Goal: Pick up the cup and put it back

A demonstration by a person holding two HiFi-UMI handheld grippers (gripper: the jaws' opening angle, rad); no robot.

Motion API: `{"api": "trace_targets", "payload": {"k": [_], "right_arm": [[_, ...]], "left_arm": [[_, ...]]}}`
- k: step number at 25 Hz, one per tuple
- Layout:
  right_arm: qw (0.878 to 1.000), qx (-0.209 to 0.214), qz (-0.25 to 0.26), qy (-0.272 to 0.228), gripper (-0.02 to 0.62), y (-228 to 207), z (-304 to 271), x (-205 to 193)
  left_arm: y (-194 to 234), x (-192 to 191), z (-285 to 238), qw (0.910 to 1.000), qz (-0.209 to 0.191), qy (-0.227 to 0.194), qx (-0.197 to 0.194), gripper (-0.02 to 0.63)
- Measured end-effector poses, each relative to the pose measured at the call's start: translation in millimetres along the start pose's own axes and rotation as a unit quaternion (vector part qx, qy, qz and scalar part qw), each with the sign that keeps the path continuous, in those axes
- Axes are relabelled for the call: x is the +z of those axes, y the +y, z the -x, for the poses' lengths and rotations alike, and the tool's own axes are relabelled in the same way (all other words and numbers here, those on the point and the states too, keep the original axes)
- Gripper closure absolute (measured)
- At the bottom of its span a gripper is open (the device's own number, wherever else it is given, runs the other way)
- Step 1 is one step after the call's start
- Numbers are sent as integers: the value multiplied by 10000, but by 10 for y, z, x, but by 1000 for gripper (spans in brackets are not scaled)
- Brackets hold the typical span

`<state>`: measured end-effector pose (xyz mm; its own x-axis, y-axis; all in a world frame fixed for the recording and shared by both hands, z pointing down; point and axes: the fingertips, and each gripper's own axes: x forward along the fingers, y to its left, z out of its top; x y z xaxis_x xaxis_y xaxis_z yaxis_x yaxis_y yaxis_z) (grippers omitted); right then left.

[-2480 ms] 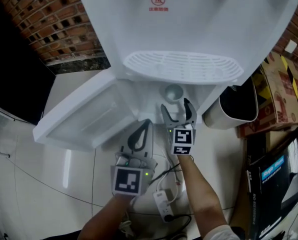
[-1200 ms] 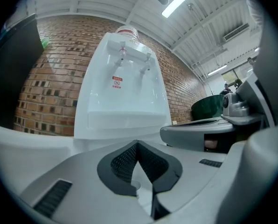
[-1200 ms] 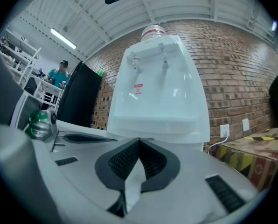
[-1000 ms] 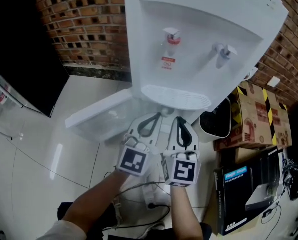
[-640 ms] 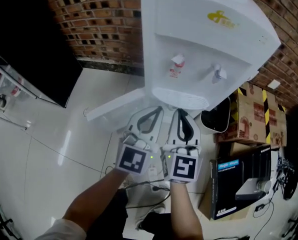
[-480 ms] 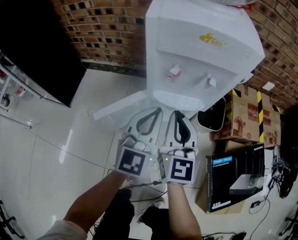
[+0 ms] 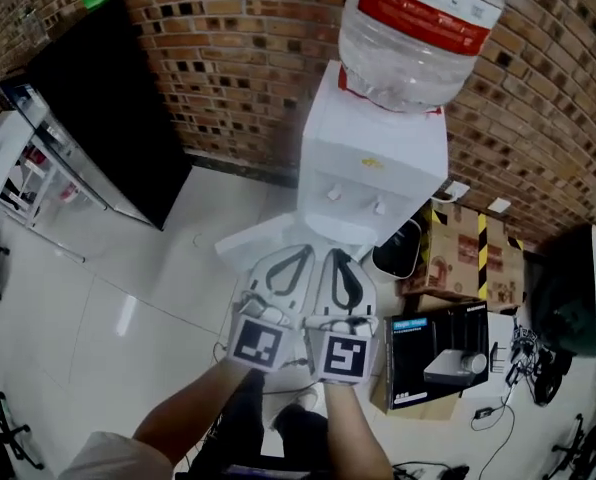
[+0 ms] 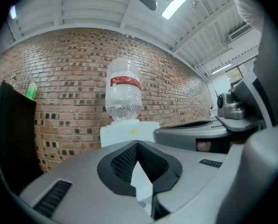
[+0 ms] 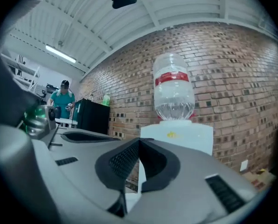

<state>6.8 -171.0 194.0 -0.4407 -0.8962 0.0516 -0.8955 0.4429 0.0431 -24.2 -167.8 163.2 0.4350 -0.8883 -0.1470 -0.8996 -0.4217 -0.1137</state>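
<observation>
No cup shows in any view. In the head view my left gripper [image 7: 300, 251] and my right gripper [image 7: 334, 255] are held side by side, both shut with nothing between the jaws. Their tips point at the foot of a white water dispenser [image 7: 373, 183] with a clear bottle [image 7: 418, 28] on top. The left gripper [image 8: 137, 144] in its own view has its pads meeting, with the dispenser [image 8: 129, 133] far ahead. The right gripper [image 9: 139, 143] in its own view is likewise shut and faces the dispenser [image 9: 176, 136].
The dispenser's lower door [image 7: 250, 238] hangs open to the left. A black bin [image 7: 403, 248], a cardboard box [image 7: 468, 253] and a black carton [image 7: 438, 353] stand at its right. A black cabinet [image 7: 108, 118] stands left against the brick wall. A person [image 9: 62, 101] stands far off.
The head view has pulled back and up, so the dispenser looks smaller and its bottle shows. Both grippers have drawn away from the lower compartment. The right gripper, open by the cup earlier, is shut.
</observation>
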Motion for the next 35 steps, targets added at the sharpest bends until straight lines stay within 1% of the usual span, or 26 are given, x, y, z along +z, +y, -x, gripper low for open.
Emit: {"api": "trace_targets", "payload": {"k": [2, 5, 8, 11, 13, 15, 19, 22, 25, 29, 31, 35], "right_arm": [[10000, 62, 12, 5, 589, 18, 159, 329], [9999, 112, 33, -91, 590, 15, 394, 848], [9996, 136, 88, -233, 589, -13, 617, 1362], [9989, 215, 168, -390, 589, -29, 854, 1779], [9983, 285, 238, -458, 589, -18, 1008, 1951], [9979, 351, 302, -444, 589, 29, 1140, 2037], [9981, 363, 273, -413, 589, 131, 1342, 2104], [9982, 382, 302, -354, 589, 242, 1521, 2093], [9990, 259, 210, -307, 589, 397, 1662, 2103], [9995, 91, 108, -294, 591, 752, 1954, 2102], [9995, 43, 40, -325, 591, 958, 2129, 2114], [9994, -14, -31, -351, 591, 1392, 2483, 2092]], "left_arm": [[-47, 347, 70, 10000, 63, 13, 10, 606], [-102, 904, 144, 9998, 152, -83, 61, 606], [-216, 1401, 181, 9998, 111, -150, -29, 606], [-376, 1787, 251, 9996, 66, -226, -141, 606], [-444, 1970, 319, 9994, 97, -309, -124, 606], [-473, 2119, 410, 9991, 136, -384, -89, 606], [-503, 2326, 584, 9986, 57, -508, -125, 606], [-547, 2351, 748, 9990, 90, -395, -182, 606], [-536, 2412, 934, 9985, 150, -394, -343, 606], [-564, 2478, 1402, 9973, 249, -366, -583, 606], [-566, 2519, 1679, 9969, 232, -363, -665, 606], [-534, 2562, 2263, 9962, 334, -377, -707, 606]]}}
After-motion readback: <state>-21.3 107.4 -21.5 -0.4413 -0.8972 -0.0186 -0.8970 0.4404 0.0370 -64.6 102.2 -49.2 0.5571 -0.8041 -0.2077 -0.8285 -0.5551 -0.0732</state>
